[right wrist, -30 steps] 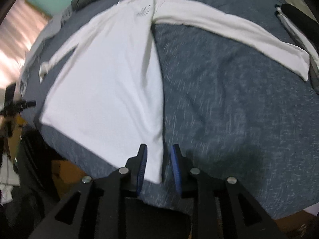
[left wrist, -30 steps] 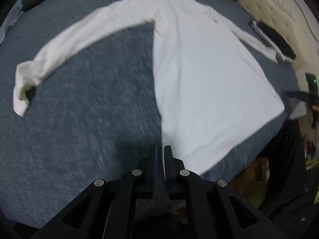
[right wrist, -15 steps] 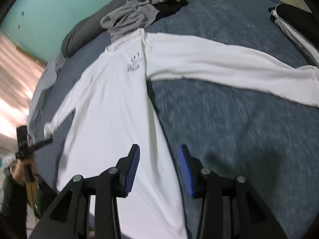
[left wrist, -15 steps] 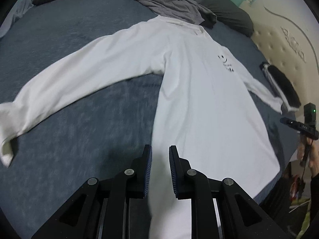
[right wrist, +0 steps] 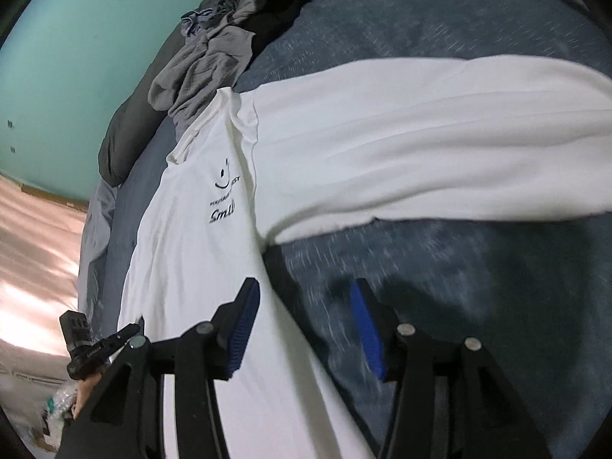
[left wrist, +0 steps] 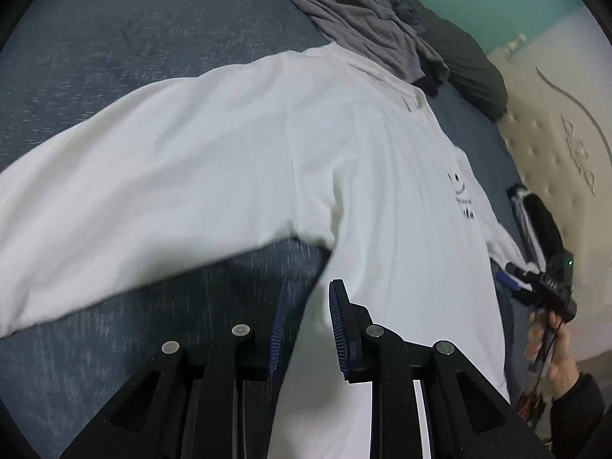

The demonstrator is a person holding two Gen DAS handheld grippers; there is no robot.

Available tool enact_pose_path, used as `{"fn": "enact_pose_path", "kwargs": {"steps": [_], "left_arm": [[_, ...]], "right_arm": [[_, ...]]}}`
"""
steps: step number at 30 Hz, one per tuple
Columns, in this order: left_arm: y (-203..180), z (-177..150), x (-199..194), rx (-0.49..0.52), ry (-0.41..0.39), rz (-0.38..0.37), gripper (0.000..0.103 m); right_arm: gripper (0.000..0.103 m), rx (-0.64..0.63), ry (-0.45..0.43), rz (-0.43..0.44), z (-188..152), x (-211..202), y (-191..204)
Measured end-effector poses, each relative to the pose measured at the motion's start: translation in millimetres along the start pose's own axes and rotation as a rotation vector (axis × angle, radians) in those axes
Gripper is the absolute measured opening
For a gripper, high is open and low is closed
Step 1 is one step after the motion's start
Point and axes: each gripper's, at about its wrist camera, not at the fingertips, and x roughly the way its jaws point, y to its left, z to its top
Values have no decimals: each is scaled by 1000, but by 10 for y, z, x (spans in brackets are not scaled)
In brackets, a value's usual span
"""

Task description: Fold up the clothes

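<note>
white shirt flat on bed | side edges between both tongs | both parted, empty

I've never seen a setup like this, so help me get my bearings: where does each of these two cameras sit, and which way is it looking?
Left wrist: sits on the left gripper, looks along its open fingers at the white shirt near one armpit; the right gripper and its hand show at right.
Right wrist: sits on the right gripper, open, over the other armpit; the left gripper shows at left.
Shared: the shirt, grey clothes, blue bed cover.
</note>
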Motion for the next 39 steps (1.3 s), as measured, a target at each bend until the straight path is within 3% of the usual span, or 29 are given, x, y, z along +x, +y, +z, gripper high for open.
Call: {"fn": "enact_pose_path", "kwargs": {"steps": [7, 15, 17, 19, 22, 39], "left_arm": [[125, 168, 231, -86, -36, -70, 26], [218, 275, 361, -147, -67, -82, 24], [220, 301, 364, -145, -74, -73, 22], [245, 320, 357, -150, -80, -61, 8], [283, 365, 317, -151, -97, -51, 6], [527, 796, -73, -133, -180, 72, 5]], "right_arm": [[50, 26, 2, 9, 159, 308, 8], [48, 22, -39, 30, 252, 375, 14], [30, 17, -46, 15, 261, 383, 14], [14, 14, -54, 3, 269, 390, 11], [6, -11, -76, -18, 290, 361, 27], [4, -46, -239, -124, 792, -155, -57]]}}
